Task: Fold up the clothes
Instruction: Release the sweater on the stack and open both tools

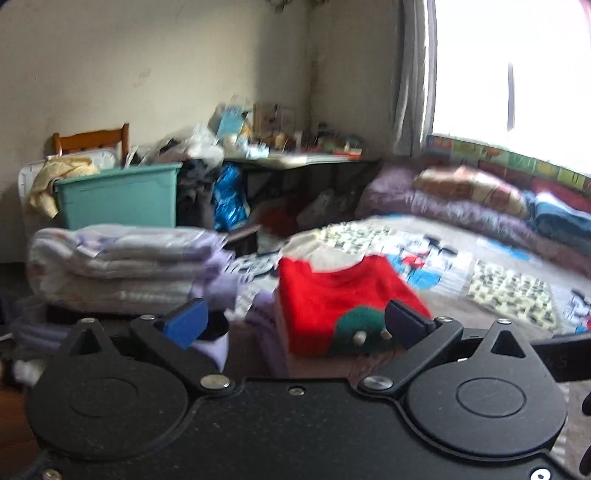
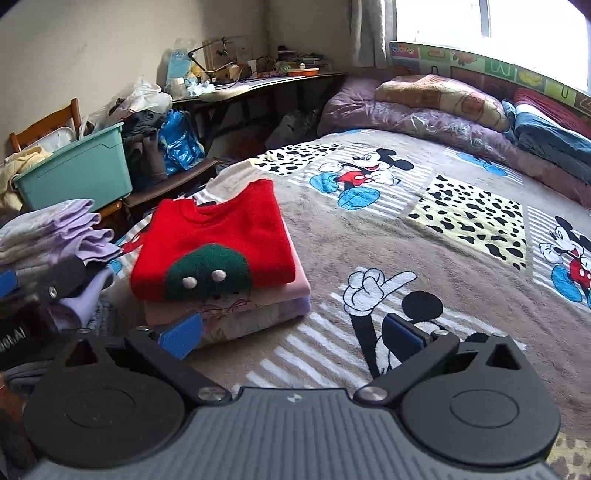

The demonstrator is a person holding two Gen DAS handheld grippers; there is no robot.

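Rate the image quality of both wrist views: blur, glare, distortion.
Left wrist view: motion-blurred throughout, the red sweater and desk clutter smeared; the window is blown out white. Right wrist view: sharp, the Mickey blanket crisp; window glare milder. Both show fisheye bending and dark corners.

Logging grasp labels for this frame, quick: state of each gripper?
Left gripper: open, holding nothing, ahead of it the folded red knit sweater.
Right gripper: open, holding nothing, above the grey cartoon-print blanket.
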